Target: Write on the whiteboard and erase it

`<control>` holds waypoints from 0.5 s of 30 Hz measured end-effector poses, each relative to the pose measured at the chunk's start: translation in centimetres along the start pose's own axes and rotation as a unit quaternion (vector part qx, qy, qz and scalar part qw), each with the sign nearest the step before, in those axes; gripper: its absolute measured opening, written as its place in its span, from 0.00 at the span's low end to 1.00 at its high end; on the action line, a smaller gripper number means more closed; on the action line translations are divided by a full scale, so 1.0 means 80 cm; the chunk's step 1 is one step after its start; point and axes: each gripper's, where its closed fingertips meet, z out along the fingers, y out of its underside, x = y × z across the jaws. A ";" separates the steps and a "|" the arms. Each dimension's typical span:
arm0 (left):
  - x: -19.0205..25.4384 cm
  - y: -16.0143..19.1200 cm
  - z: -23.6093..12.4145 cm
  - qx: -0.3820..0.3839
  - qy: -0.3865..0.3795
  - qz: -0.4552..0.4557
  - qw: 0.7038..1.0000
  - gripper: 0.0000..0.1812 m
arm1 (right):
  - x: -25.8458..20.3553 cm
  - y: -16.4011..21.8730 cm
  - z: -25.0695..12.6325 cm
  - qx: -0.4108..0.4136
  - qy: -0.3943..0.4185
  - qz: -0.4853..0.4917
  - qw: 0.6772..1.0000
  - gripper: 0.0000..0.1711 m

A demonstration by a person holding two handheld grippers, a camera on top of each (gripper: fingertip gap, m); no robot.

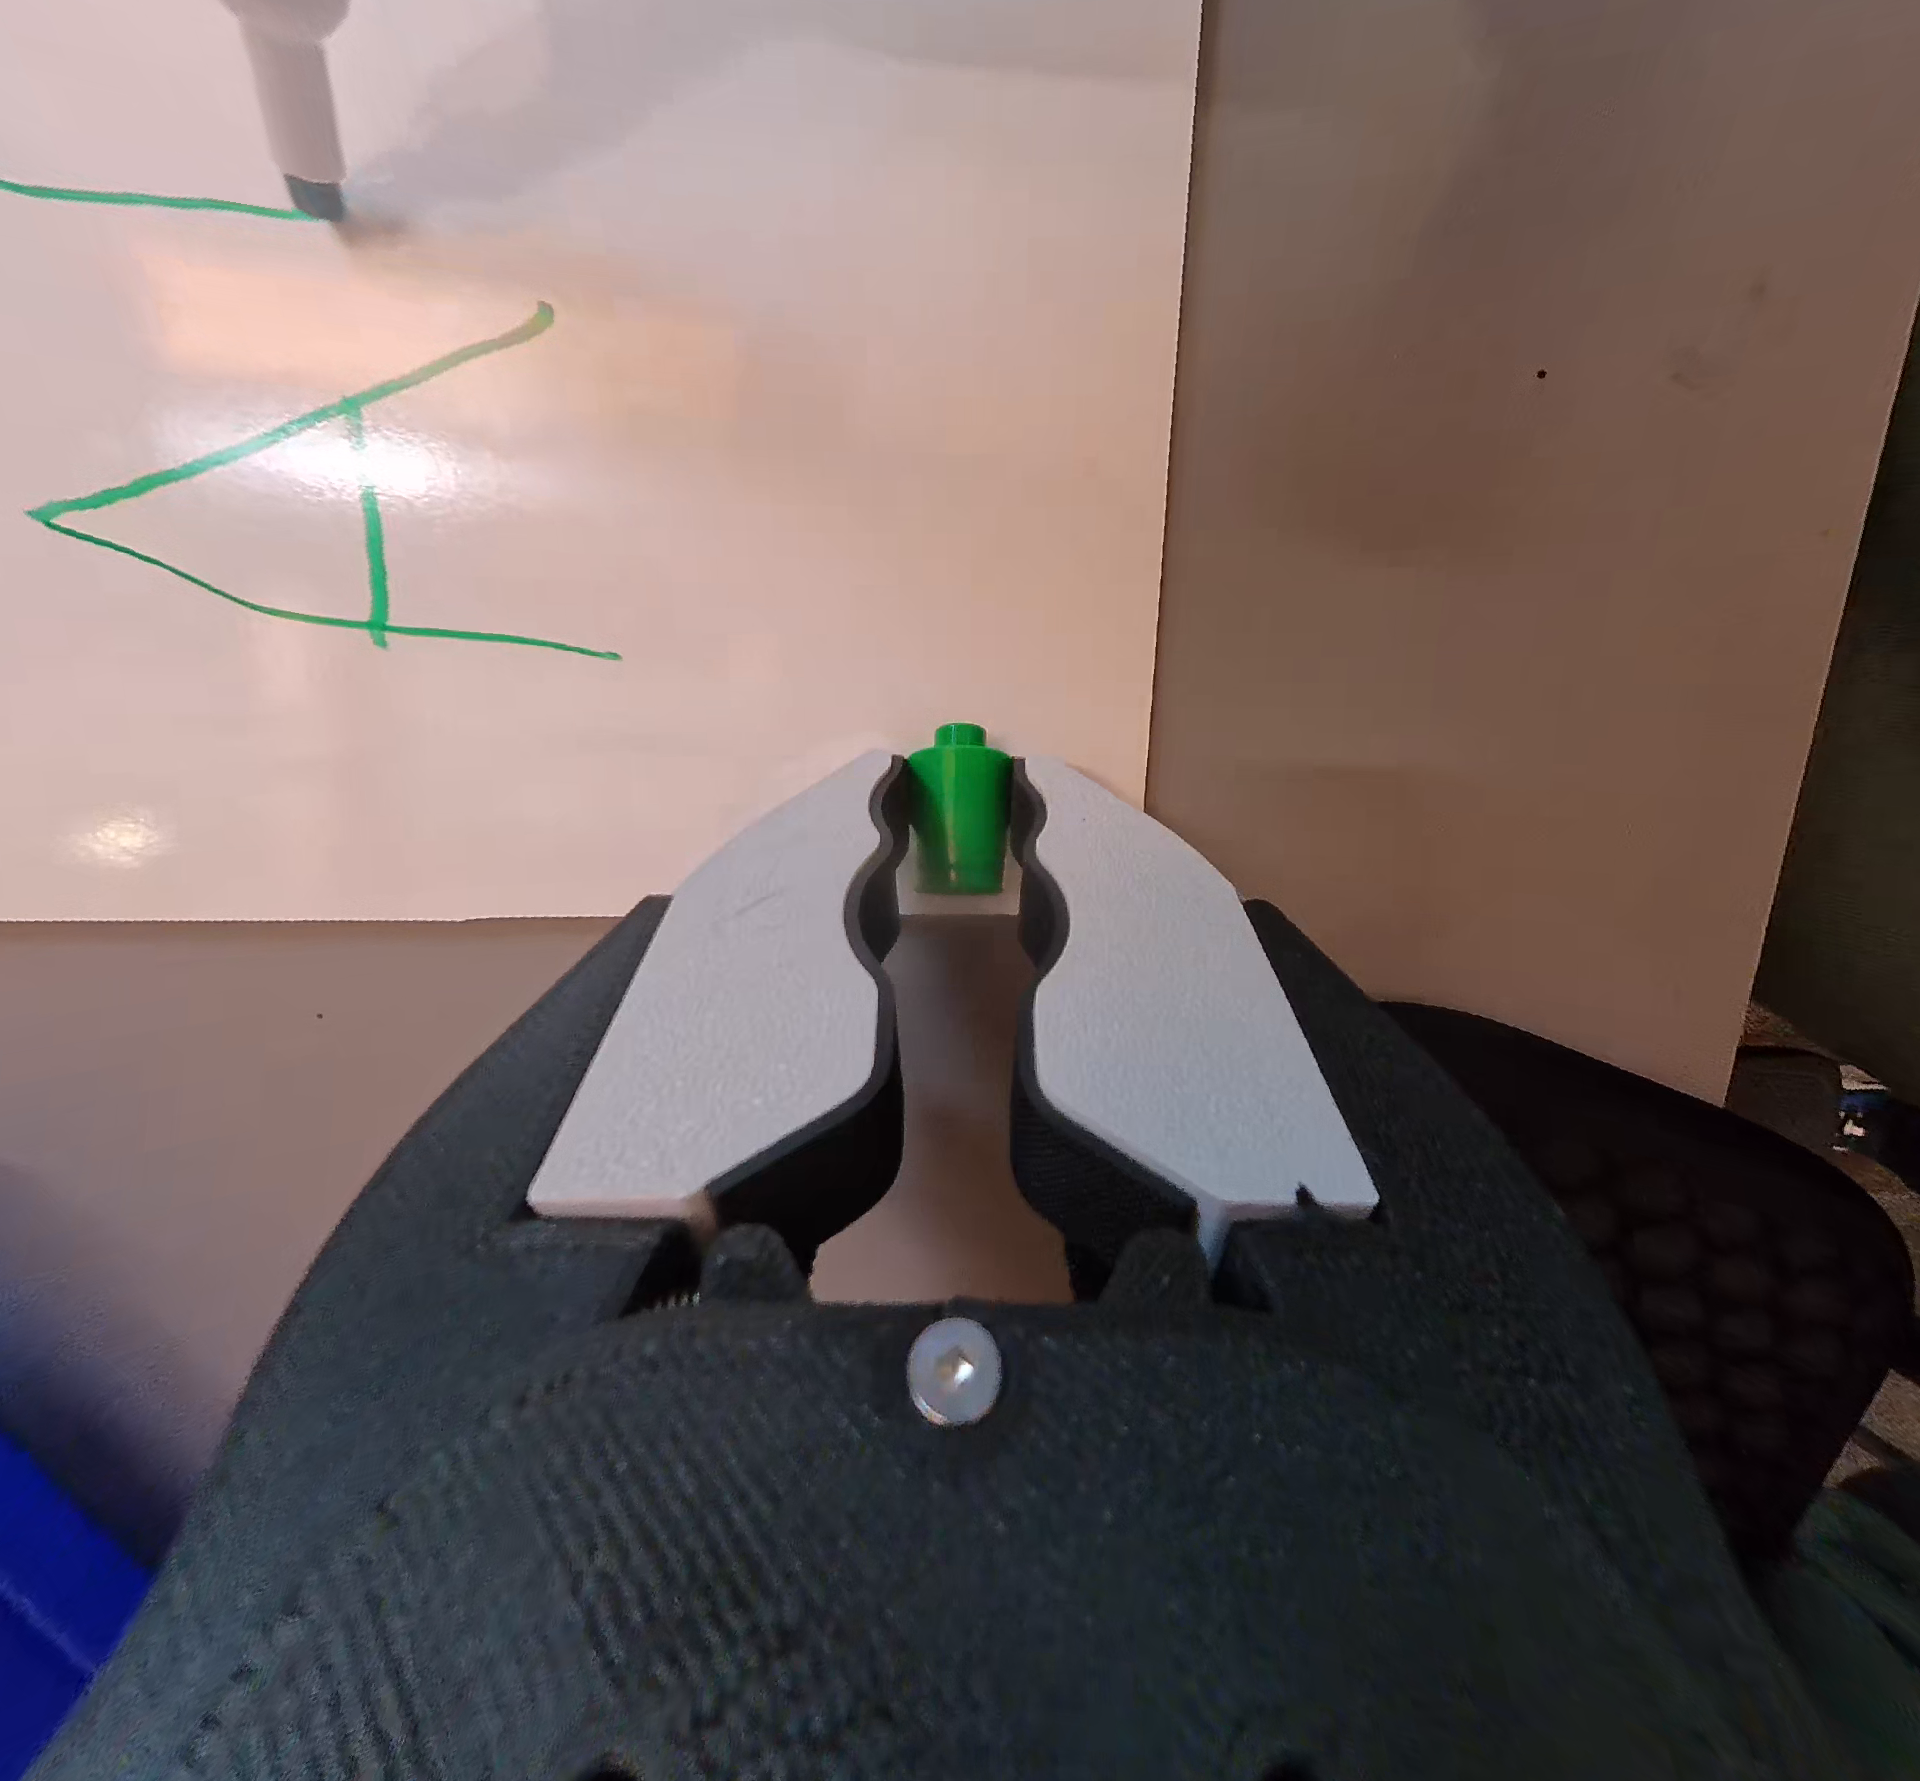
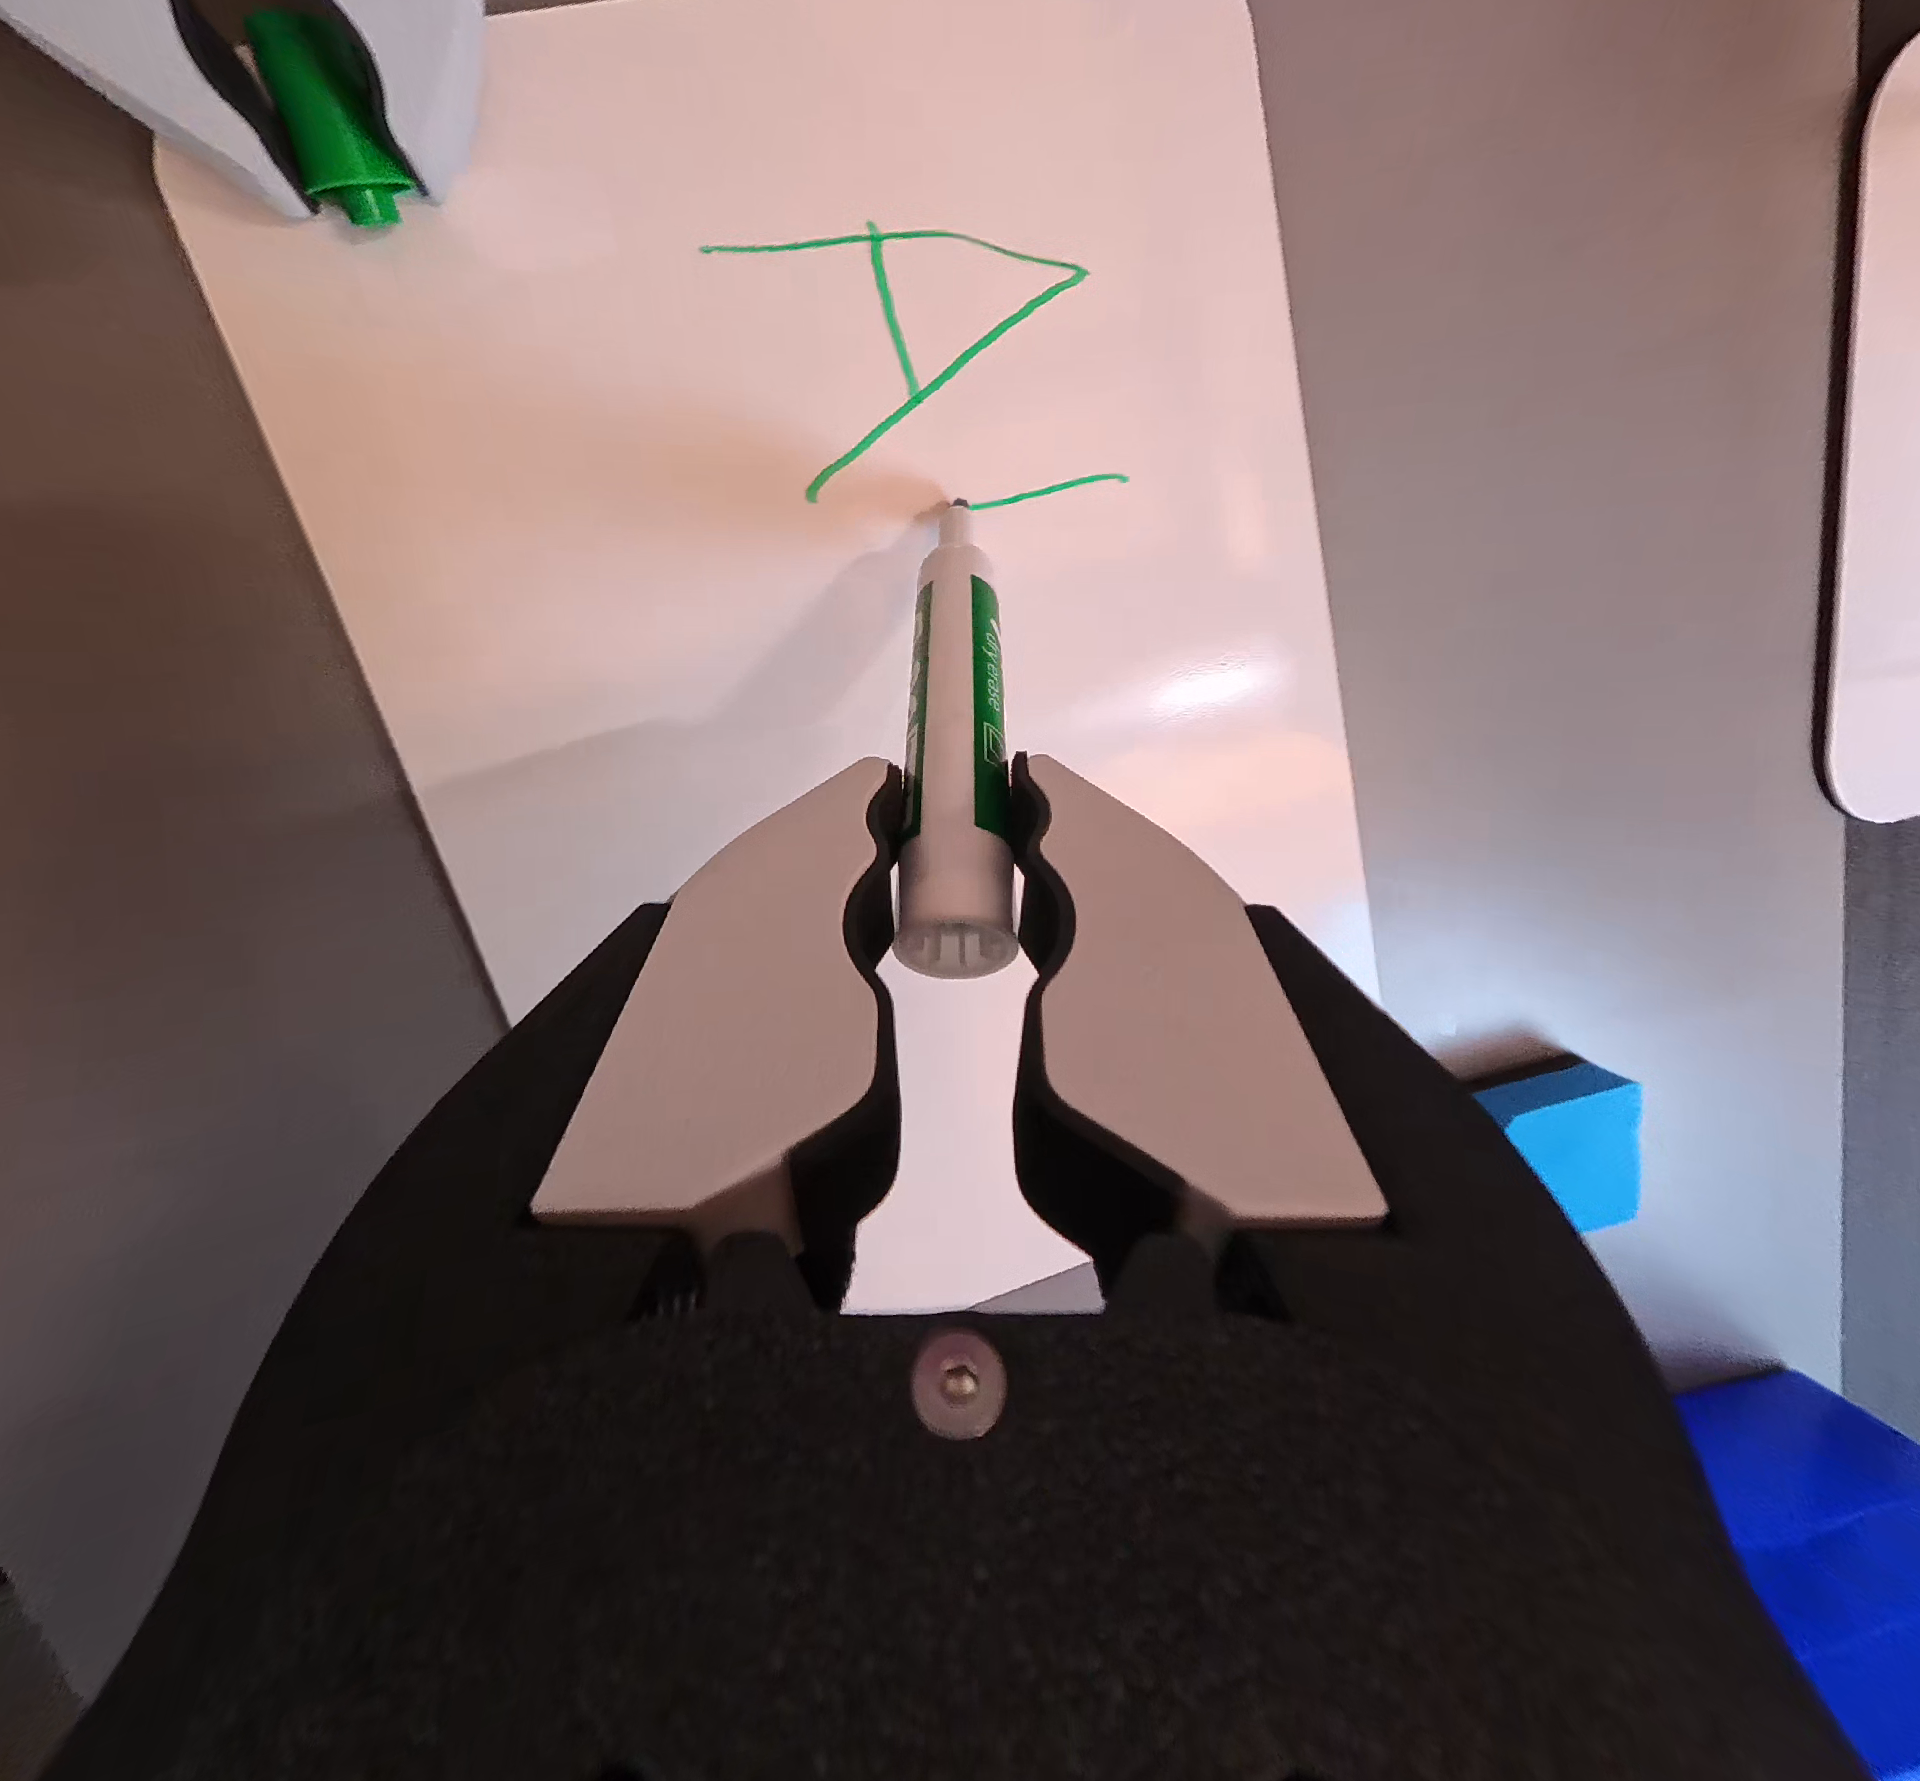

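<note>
- The right claw (image 2: 958,796) is closed around the barrel of a green-and-white marker (image 2: 951,692), held near its back end, with the tip pointing away toward twelve o'clock.
- The marker tip touches a white whiteboard (image 2: 623,692) that lies flat on a brown surface (image 1: 260,1056). It sits at the end of a short green stroke (image 2: 1049,490) running off toward three o'clock.
- Above that stroke, toward twelve o'clock, is a finished set of green lines (image 2: 935,318), angular and crossing one another.
- The left claw (image 1: 958,817) is closed on the marker's green cap (image 1: 958,822), gripping it near the fingertips. It hovers over the board's edge, at about ten o'clock in the right wrist view, well apart from the writing.
- A blue eraser (image 2: 1558,1149) rests beside the board at about four o'clock, untouched; a dark blue object (image 2: 1818,1523) lies near it at the frame edge.
- Writing seems to be under way, and erasing is not yet begun.
- Risks, as a judgement: the long marker held far from its tip may pivot in the claw if pressed hard, making the line wobble or skip. Too little pressure may lift the tip and break the stroke. The small cap could slip out if the left grip loosens. The unfixed board might slide under sideways pushes.
</note>
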 end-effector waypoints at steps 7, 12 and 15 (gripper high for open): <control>0.000 0.000 0.000 0.001 0.000 0.000 1.000 0.10 | -0.022 0.007 -0.008 0.005 -0.010 -0.003 1.000 0.12; 0.001 0.000 0.000 0.002 0.000 0.000 1.000 0.10 | -0.015 -0.002 -0.015 0.031 0.000 0.006 1.000 0.12; 0.001 0.000 0.000 0.005 0.000 0.002 1.000 0.10 | 0.007 -0.005 -0.012 0.036 0.017 0.017 0.999 0.12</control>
